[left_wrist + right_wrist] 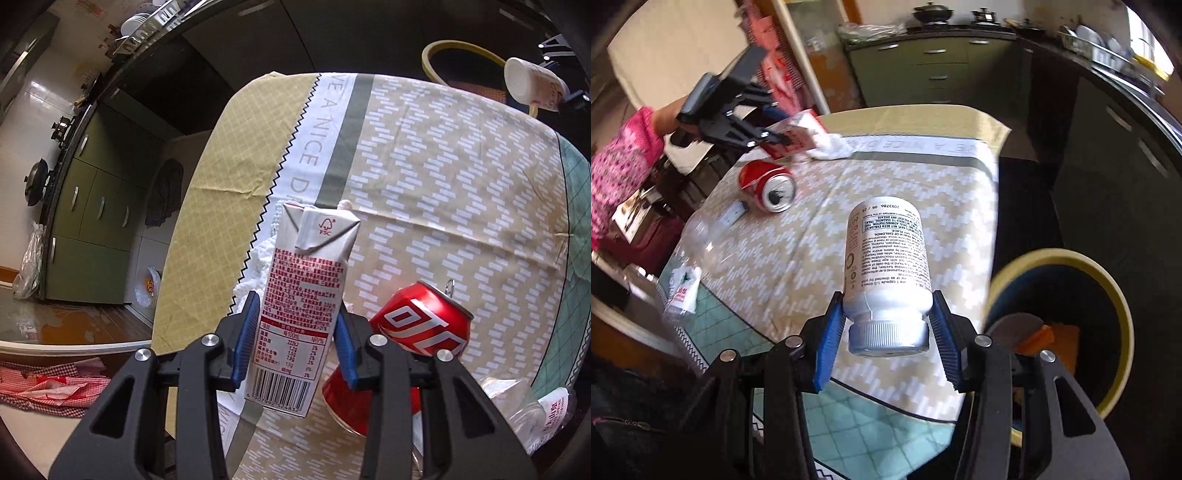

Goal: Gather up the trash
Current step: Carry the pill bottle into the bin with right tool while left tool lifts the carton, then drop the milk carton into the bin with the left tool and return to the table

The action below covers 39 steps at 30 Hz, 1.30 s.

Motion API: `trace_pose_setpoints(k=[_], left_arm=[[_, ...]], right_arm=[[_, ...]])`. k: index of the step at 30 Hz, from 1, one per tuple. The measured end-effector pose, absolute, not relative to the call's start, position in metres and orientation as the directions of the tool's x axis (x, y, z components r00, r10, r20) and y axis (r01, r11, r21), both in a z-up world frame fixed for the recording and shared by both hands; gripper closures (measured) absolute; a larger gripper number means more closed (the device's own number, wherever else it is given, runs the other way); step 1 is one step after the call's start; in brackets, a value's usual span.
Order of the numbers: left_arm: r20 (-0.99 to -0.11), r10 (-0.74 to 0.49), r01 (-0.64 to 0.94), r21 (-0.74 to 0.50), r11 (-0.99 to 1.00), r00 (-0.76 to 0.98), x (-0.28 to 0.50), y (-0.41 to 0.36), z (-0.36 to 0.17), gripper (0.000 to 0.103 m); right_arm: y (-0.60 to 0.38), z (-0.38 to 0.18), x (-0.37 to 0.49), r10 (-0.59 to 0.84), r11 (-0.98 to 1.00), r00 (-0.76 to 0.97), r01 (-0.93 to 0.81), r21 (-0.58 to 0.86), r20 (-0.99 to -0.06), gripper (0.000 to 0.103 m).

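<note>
Left tongs [297,332] grip milk carton [306,291] above worktop [443,177]; right tongs [888,332] grip pill bottle [886,258] beside bin [1108,280]. Next, judged: release into bin.

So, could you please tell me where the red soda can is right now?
The red soda can lies on its side on the tablecloth, at the table's left in the right wrist view, just below the left tongs gripping the milk carton.
</note>
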<state>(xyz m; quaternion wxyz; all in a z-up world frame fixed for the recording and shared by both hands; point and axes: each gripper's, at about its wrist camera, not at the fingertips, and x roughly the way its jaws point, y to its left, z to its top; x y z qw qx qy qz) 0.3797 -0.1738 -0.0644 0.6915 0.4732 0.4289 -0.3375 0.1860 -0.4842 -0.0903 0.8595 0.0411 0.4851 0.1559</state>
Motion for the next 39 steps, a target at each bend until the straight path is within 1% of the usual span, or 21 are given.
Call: trace_pose_setpoints(k=[5, 8, 9, 10, 12, 15, 20, 24, 31, 37, 39], left_arm=[[-0.905, -0.087, 0.872, 0.37, 0.32, 0.416, 0.367, -0.18, -0.043, 0.066], [-0.906, -0.11, 0.883, 0.361, 0.301, 0.408, 0.356, -0.193, -0.036, 0.066], [-0.907, -0.116, 0.886, 0.358, 0.296, 0.405, 0.35, -0.195, -0.034, 0.066], [-0.908, -0.122, 0.889, 0.354, 0.29, 0.402, 0.348, -0.2, -0.032, 0.066], [-0.909, -0.134, 0.896, 0.35, 0.273, 0.395, 0.339, -0.211, -0.03, 0.066], [-0.911, -0.156, 0.91, 0.341, 0.237, 0.382, 0.33, -0.23, -0.026, 0.066], [-0.914, -0.231, 0.94, 0.305, 0.155, 0.334, 0.296, -0.278, -0.015, 0.066], [-0.916, -0.284, 0.959, 0.276, 0.064, 0.282, 0.261, -0.335, -0.014, 0.066], [-0.924, -0.291, 0.96, 0.276, -0.055, 0.249, 0.221, -0.455, -0.047, 0.066], [-0.937, -0.26, 0.961, 0.262, -0.089, 0.231, 0.213, -0.534, -0.101, 0.064], [-0.938, -0.253, 0.96, 0.267, -0.085, 0.238, 0.214, -0.549, -0.116, 0.052]], right_arm=[[-0.556, -0.115, 0.189, 0.169, 0.977, 0.476, 0.033, 0.21, -0.863, 0.056], [-0.587, -0.139, 0.198, 0.125, 0.968, 0.457, 0.14, 0.21, -0.881, 0.055], [-0.596, -0.147, 0.2, 0.11, 0.962, 0.446, 0.175, 0.207, -0.888, 0.051], [-0.604, -0.152, 0.201, 0.1, 0.958, 0.446, 0.199, 0.208, -0.889, 0.04], [-0.616, -0.157, 0.195, 0.074, 0.951, 0.453, 0.237, 0.2, -0.889, 0.04], [-0.628, -0.149, 0.173, 0.09, 0.933, 0.491, 0.263, 0.246, -0.867, 0.04], [-0.643, -0.121, 0.111, 0.06, 0.914, 0.58, 0.295, 0.279, -0.812, 0.039], [-0.652, -0.114, 0.056, 0.052, 0.893, 0.621, 0.322, 0.316, -0.782, 0.037], [-0.664, -0.129, -0.022, 0.055, 0.848, 0.63, 0.381, 0.369, -0.775, 0.037], [-0.677, -0.142, -0.067, 0.042, 0.806, 0.628, 0.439, 0.398, -0.777, 0.037], [-0.679, -0.147, -0.073, 0.049, 0.8, 0.622, 0.445, 0.404, -0.782, 0.037]])
